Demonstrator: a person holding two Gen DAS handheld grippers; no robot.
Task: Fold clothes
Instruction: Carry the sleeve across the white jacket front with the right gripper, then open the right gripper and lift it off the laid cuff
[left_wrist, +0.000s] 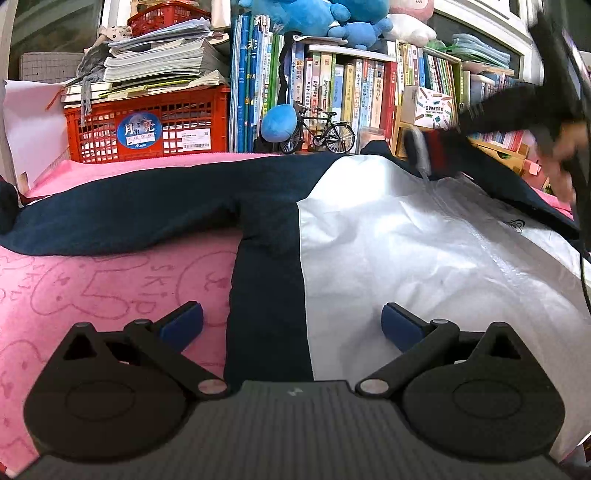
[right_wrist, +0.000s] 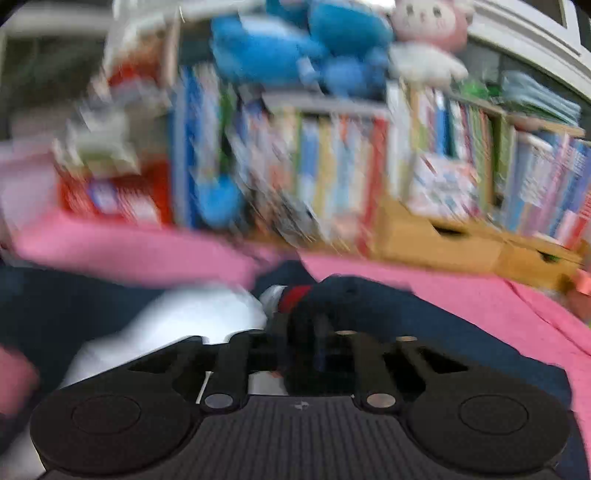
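Left wrist view: jacket (left_wrist: 388, 236) lies spread on the pink blanket (left_wrist: 92, 288), front up, one navy sleeve (left_wrist: 122, 214) stretched out flat to the left. I judge the fold barely advanced or only partly made; the body is open and the sleeve is not laid in.

Left gripper (left_wrist: 291, 325) hovers over the hem, jaws wide, holding nothing. Right gripper (right_wrist: 301, 332) is at the collar (right_wrist: 291, 297); its jaws look drawn together on dark cloth there, though blur keeps me from being sure.

Materials: white panel is slick, slightly shiny woven shell with a centre zip; navy parts look matte and soft. Collar shows grey and red ribbing. Blanket is fuzzy, printed with outline cartoons.
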